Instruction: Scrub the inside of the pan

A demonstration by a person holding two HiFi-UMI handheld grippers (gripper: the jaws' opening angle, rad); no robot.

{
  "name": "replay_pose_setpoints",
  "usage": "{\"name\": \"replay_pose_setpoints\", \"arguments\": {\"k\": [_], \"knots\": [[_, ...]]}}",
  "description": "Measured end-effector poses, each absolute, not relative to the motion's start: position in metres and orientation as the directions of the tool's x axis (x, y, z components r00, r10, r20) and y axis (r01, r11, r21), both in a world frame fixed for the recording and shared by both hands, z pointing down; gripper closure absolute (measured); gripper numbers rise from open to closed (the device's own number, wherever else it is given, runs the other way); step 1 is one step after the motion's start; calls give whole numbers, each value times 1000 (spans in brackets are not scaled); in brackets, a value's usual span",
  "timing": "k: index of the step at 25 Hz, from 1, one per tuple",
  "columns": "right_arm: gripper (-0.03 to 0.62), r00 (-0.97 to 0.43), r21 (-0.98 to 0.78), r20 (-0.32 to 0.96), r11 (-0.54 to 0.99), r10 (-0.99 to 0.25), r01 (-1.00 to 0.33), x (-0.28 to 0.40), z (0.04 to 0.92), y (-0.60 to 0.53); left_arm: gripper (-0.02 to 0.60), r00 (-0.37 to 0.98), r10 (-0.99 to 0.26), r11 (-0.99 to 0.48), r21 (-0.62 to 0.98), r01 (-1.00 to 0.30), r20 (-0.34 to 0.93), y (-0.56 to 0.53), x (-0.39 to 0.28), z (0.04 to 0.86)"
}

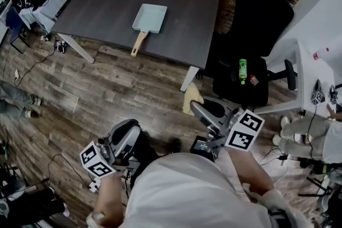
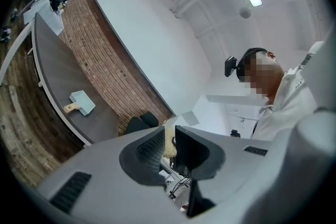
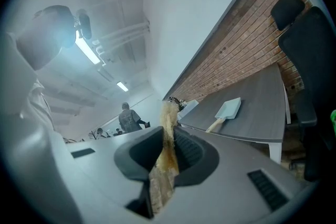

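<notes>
Dark table (image 1: 107, 8) bears pan (image 1: 149, 17); right gripper (image 3: 168, 139) pinches yellow cloth (image 3: 168, 113).

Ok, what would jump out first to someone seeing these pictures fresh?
The pale blue pan with its wooden handle lies on the dark table ahead. Nearer, the right tongs are clamped on a yellow scrub pad, and a green bottle sits on the black chair at right.
</notes>
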State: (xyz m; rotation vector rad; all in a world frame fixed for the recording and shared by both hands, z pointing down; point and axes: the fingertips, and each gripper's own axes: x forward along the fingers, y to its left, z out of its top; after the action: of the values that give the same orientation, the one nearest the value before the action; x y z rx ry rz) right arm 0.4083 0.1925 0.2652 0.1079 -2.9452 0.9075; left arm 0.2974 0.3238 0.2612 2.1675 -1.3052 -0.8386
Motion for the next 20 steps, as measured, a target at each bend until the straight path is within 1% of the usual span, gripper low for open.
{"name": "replay_pose_setpoints", "arguments": {"k": [4,8,14,20], "knots": [[533,-993,-561,84,819,-88,-120,377,268,185,525,389,-883,-457,667,-588,-262,312,262,264],[533,-985,-571,107,803,-133,-170,333,271,176,523,431,-866,-478,675,-562,-255,295,212,265],[533,-969,-572,128,783,-210,-245,267,270,166,495,505,-833,-508,678,-531,-228,273,135,265],[533,-947,-556,139,768,-290,-317,221,270,168,477,558,-803,-525,691,-497,-210,267,79,276]]}}
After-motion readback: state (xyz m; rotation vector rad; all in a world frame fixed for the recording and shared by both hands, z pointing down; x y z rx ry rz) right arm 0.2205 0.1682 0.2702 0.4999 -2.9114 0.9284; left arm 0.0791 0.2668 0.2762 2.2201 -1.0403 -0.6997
